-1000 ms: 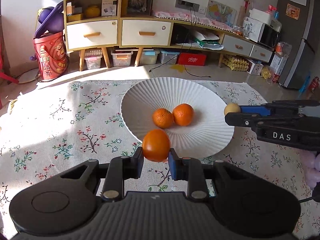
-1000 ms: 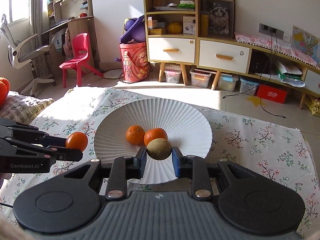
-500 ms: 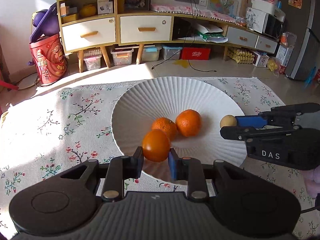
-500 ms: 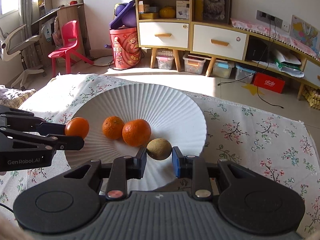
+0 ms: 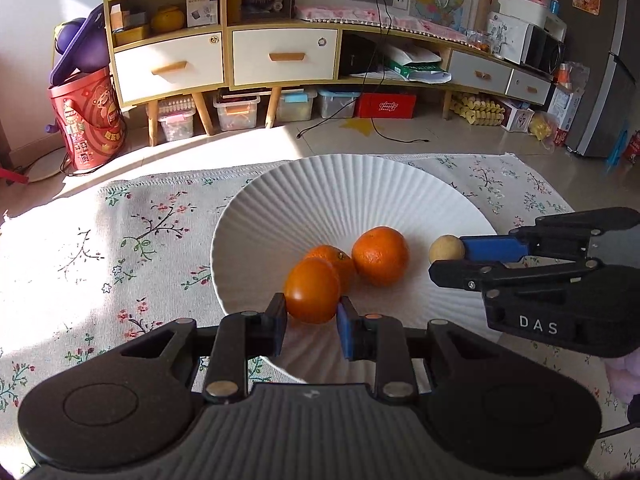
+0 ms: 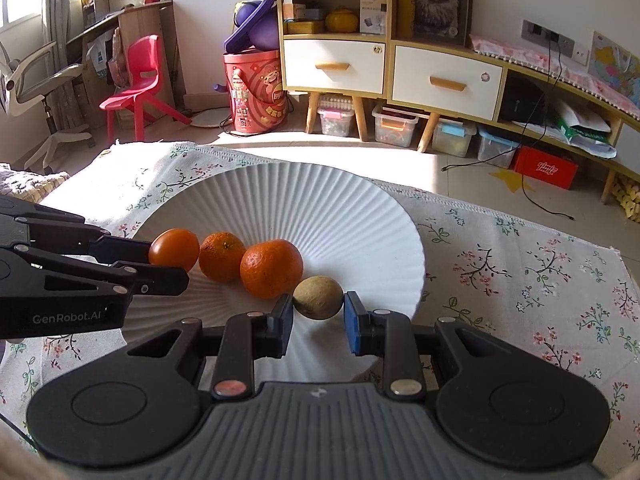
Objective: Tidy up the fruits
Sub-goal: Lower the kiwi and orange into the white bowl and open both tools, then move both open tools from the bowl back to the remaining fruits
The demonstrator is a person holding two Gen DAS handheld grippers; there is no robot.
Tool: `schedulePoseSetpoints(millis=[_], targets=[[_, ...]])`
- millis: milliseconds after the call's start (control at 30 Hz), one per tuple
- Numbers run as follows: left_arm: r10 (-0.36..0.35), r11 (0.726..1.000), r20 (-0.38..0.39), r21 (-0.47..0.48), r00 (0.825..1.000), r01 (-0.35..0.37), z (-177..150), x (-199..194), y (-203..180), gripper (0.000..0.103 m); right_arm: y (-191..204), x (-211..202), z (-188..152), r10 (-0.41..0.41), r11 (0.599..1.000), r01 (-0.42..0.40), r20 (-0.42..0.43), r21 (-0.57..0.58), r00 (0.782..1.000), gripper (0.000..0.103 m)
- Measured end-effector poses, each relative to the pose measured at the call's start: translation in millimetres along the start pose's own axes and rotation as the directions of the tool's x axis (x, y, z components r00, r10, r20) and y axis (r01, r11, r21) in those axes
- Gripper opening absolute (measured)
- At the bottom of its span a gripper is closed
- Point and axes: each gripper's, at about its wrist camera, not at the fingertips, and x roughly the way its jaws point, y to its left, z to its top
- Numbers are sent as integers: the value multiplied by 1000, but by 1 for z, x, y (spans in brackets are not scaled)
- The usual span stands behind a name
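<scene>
Two oranges (image 5: 380,255) already lie in the plate (image 5: 320,184). The left gripper (image 5: 311,314) has its jaws clamped on a third orange (image 5: 312,290) over the near rim; the right gripper (image 6: 318,318) grips a kiwi (image 6: 318,297) beside them. Both still need releasing.

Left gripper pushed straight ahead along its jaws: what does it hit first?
Probably the near mandarin. The left gripper is shut on a smooth orange fruit, and that mandarin sits right behind it on the plate. Whether they already touch is unclear; the second mandarin lies off to the right.
</scene>
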Motion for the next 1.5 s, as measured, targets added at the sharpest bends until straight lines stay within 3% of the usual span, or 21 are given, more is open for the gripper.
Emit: schedulePoseSetpoints(millis=[233, 300, 467, 700, 900, 1033, 1500], targets=[[-6, 1000, -3, 2, 1000, 6, 0, -5, 1, 13, 2, -2, 1, 1, 1000, -1, -7, -19, 1000, 26], [-11, 1000, -3, 10, 1000, 11, 0, -8, 1, 16, 2, -5, 1, 6, 1000, -6, -6, -27, 1000, 30], [-28, 1000, 13, 7, 1000, 28, -5, -22, 5, 33, 2, -13, 0, 10, 1000, -10, -2, -29, 1000, 41], [-37, 999, 46, 11, 998, 36, -13, -45, 8, 47, 3, -30, -2, 12, 1000, -12, 15, -23, 1000, 57], [-42, 999, 59, 23, 997, 41, -22, -63, 9, 56, 8, -42, -8, 2, 998, -1, 10, -59, 1000, 62], [-35, 999, 77, 34, 996, 32, -31, -73, 8, 67, 13, -51, -13, 15, 997, -14, 14, -69, 1000, 66], [9, 1000, 52, 2, 999, -9, -66, -99, 15, 84, 20, -73, -37, 33, 998, -32, 13, -54, 999, 79]])
